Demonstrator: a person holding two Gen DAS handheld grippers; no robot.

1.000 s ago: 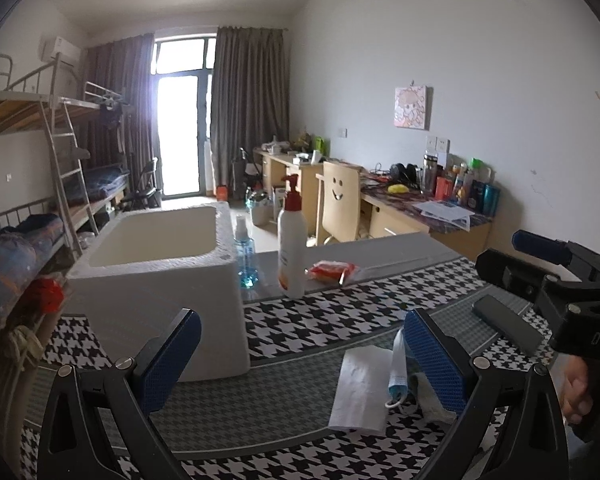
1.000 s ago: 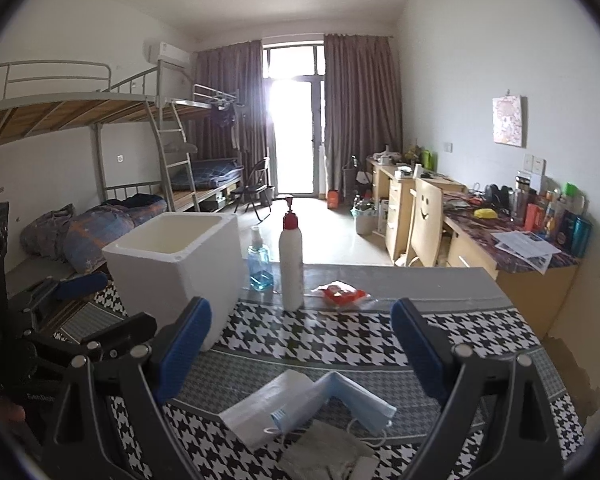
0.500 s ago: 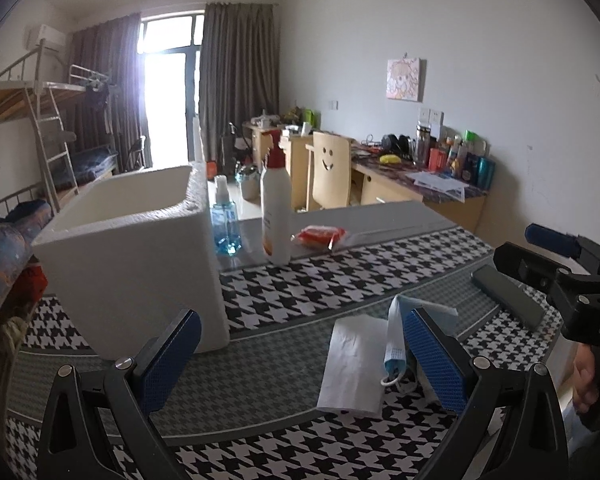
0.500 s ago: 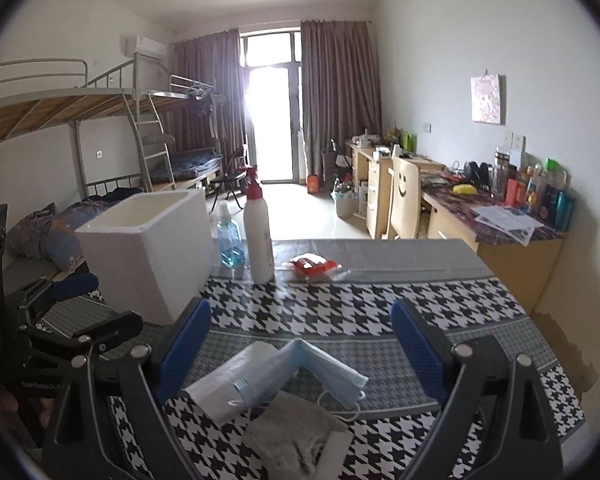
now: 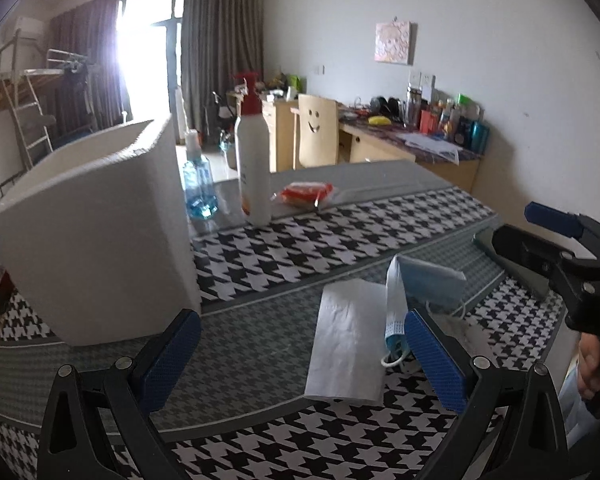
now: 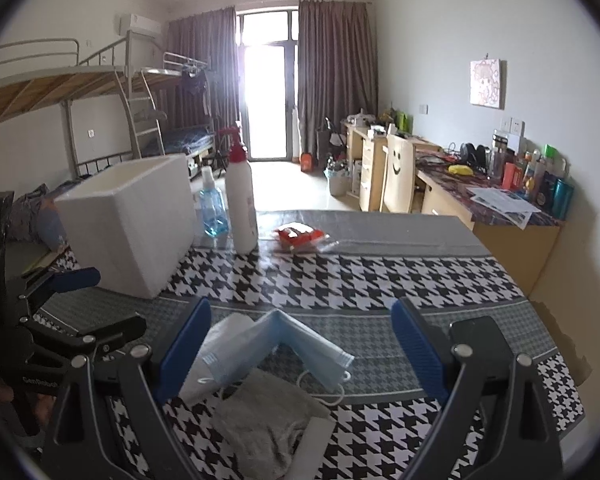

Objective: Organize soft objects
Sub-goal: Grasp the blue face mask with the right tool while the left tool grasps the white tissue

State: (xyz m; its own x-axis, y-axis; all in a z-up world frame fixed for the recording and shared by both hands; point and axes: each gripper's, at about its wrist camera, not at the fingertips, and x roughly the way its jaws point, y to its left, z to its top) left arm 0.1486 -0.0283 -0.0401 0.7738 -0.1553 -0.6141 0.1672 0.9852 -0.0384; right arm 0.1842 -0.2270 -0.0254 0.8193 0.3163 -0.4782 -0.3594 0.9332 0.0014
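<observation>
A blue face mask (image 5: 420, 280) (image 6: 300, 344) lies folded on the houndstooth tablecloth, partly over a white tissue (image 5: 348, 344) (image 6: 216, 356). A grey cloth (image 6: 268, 420) sits just in front of them in the right wrist view. My left gripper (image 5: 300, 364) is open, low over the table, with the tissue and mask near its right finger. My right gripper (image 6: 300, 344) is open, the mask lying between its fingers. A white foam box (image 5: 96, 232) (image 6: 136, 224) stands open-topped at the left.
A white pump bottle (image 5: 254, 168) (image 6: 240, 200), a blue spray bottle (image 5: 198, 184) (image 6: 212, 208) and a red packet (image 5: 306, 194) (image 6: 300, 236) stand at the table's far side. A dark phone (image 6: 476, 332) lies by the right finger. Desks, a chair and bunk beds are behind.
Both grippers have come lower and nearer to the table. The left view has swung right, so the foam box now sits closer and further left. Both stay open.
</observation>
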